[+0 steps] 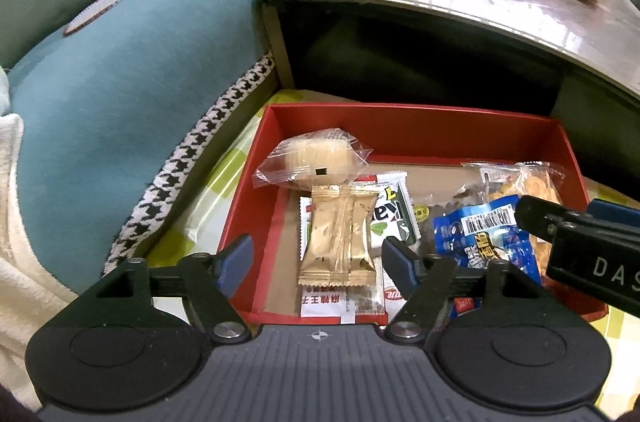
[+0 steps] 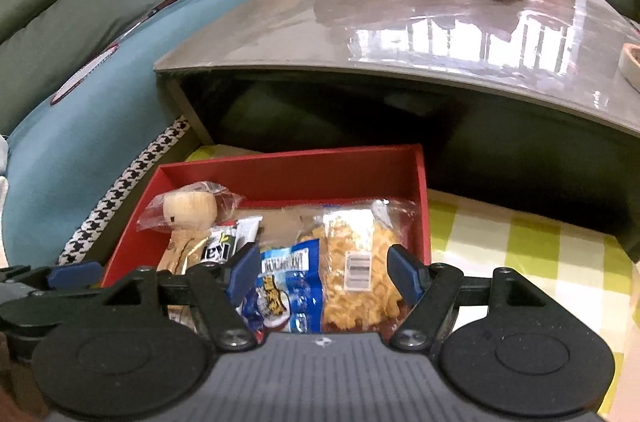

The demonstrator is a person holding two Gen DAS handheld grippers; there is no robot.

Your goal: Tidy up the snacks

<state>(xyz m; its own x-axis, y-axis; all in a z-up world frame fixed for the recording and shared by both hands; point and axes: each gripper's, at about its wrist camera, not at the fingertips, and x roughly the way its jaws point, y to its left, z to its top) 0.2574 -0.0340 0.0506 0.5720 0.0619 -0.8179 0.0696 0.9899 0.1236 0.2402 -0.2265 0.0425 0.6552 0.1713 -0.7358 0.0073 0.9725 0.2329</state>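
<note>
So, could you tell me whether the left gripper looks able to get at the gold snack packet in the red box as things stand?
Probably yes. The left gripper has its jaws open, the gold snack packet lies uncovered on top of other packets in the red box, straight ahead of it, and the right gripper sits off to the side.

Legible text as I see it from the rig: the right gripper (image 1: 536,218), at the edge of my left wrist view, carries white letters "DAS", cut off by the frame. The green-and-white packet (image 1: 394,218) shows "ey" and a "7", upside down. The white sachet (image 1: 340,300) bears inverted Chinese characters. The blue packet (image 1: 486,242) has a barcode label, digits too small to read.
</note>
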